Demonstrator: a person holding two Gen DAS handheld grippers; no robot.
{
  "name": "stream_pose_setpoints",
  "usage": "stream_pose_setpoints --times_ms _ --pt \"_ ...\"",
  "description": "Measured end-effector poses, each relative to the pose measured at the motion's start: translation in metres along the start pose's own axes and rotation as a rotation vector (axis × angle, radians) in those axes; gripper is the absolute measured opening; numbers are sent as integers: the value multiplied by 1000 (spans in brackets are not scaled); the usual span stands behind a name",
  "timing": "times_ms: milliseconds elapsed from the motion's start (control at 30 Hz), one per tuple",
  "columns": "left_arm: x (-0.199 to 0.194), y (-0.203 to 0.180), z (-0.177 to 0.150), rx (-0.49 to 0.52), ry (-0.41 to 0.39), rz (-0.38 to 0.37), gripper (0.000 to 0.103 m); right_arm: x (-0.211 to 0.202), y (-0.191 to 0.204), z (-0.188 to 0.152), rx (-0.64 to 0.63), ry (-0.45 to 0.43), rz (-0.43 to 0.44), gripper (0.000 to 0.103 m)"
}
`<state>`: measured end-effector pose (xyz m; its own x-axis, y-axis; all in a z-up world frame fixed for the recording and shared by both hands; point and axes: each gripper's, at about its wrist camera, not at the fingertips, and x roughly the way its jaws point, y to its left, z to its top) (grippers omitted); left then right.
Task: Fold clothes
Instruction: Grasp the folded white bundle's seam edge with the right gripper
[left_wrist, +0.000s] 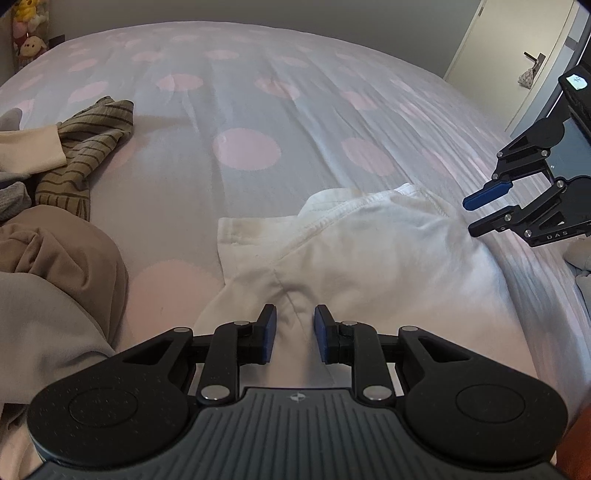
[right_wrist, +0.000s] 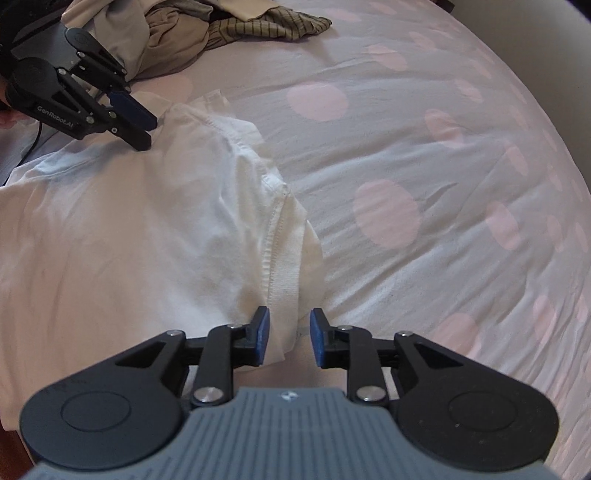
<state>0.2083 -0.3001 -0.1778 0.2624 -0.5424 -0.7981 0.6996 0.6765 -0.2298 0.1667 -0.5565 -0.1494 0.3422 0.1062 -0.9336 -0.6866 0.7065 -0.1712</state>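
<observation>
Pink-spotted bedsheet (left_wrist: 243, 147) is carrying a white cotton garment (left_wrist: 369, 258) lying part-folded, while left gripper (left_wrist: 294, 332) and right gripper (right_wrist: 286, 334) are straddling opposite edges, jaws narrowly parted, unclamped, apparently positioning to pinch for another fold.

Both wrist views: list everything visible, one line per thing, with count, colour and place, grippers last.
white garment: one, white, on the bed, between both grippers.
bedspread: one, pale with pink dots, under everything.
striped garment: one, olive with dark stripes, far left.
beige clothes: a pile, tan and grey, left edge.
plush toys: a few, top-left corner.
door: one, cream, top right.
left hand-held gripper: black, blue pads, open astride a garment fold.
right hand-held gripper: black, blue pads, open over the hem.
</observation>
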Motion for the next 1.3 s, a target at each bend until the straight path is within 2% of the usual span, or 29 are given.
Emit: stream_pose_setpoints --times_ms 167,233,333,433,533,800,867,933,1200,1300 --pt "0 4 -1 -21 -2 -18 21 1 -21 4 115 -6 75 30" --pt "1 5 -1 -25 0 -21 21 0 -24 7 139 -9 80 30" --pt "2 5 -1 -25 2 -22 21 5 -19 9 113 22 99 29" --pt "2 5 -1 -25 1 -22 21 7 -21 9 140 14 69 28" --pt "2 6 -1 -23 -1 -22 21 3 -27 13 186 -30 71 28" --pt "2 6 -1 -25 -2 -26 21 15 -11 15 73 63 127 28" --pt "2 6 -1 -24 -2 -27 21 16 -16 12 119 69 149 26" --pt "2 6 -1 -25 -2 -29 21 16 -16 10 112 79 162 25" --pt "2 5 0 -27 0 -31 21 10 -12 11 70 133 179 25" --pt "1 6 0 -31 0 -33 21 11 -5 16 -4 157 120 24"
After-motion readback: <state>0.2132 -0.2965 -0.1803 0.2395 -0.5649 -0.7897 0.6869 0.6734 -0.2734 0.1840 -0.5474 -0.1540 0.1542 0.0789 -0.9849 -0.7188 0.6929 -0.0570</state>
